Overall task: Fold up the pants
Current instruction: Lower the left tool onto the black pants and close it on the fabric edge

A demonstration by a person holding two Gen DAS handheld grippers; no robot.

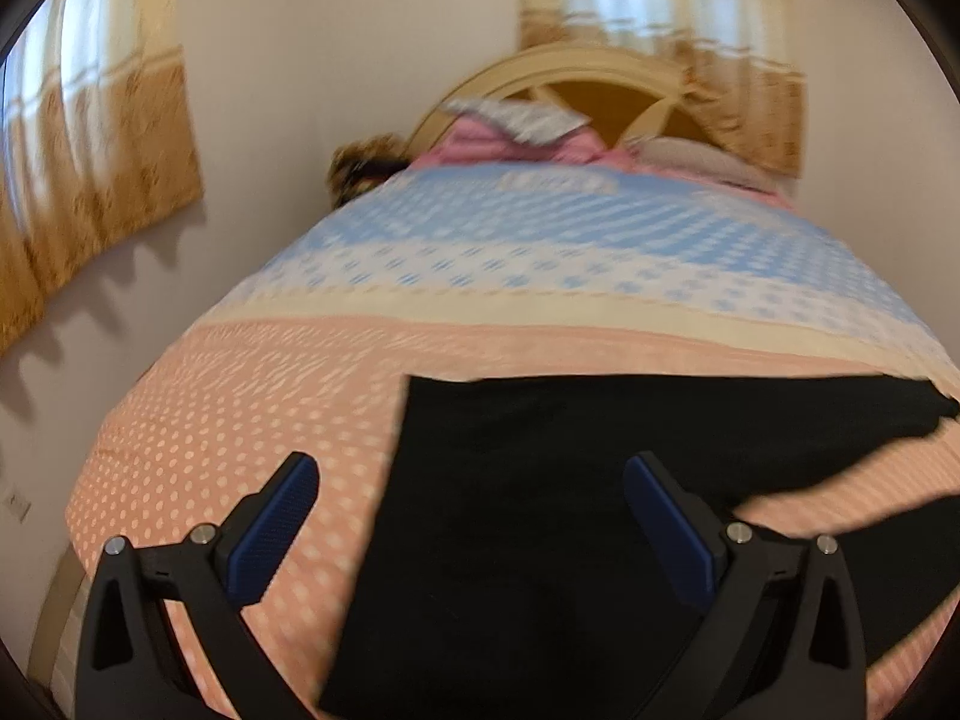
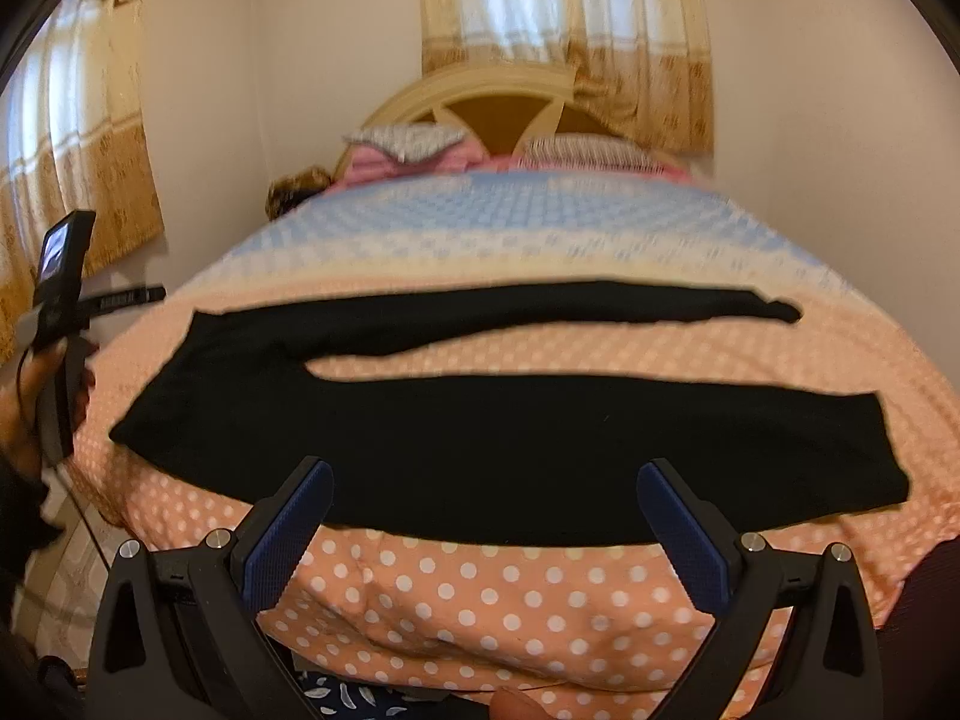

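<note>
Black pants (image 2: 480, 420) lie flat on the bed (image 2: 480, 606), unfolded, matte and limp. Waist end toward 9 o'clock in my right wrist view, both legs running out toward 3 o'clock. The far leg tapers thin to a small bunched cuff; the near leg is broad, with a square-cut hem. A wedge of bedspread shows between the legs, so they lie apart past the crotch.

Bedspread: peach cotton with white dots near me, then a cream band, then blue-and-white checks toward 12 o'clock. It is slightly rumpled over the near edge.

My right gripper (image 2: 485, 516) is spread wide and holds nothing. Its blue ribbed pads (image 2: 288, 540) hover at the near edge of the lower leg; I cannot tell if they touch the cloth.

My left gripper (image 1: 471, 516) is likewise wide open and empty, over the waist end. One pad sits above dotted spread, the other above black fabric. The waistband edge (image 1: 402, 420) reads as a straight cut line. This view is blurred.

In the right view, at 9 o'clock, my left hand (image 2: 36, 396) grips the grey handle of that tool.

At 12 o'clock: arched cream headboard (image 2: 480, 90), pink and grey pillows (image 2: 414, 150), gold sheer curtains (image 2: 564, 30).
</note>
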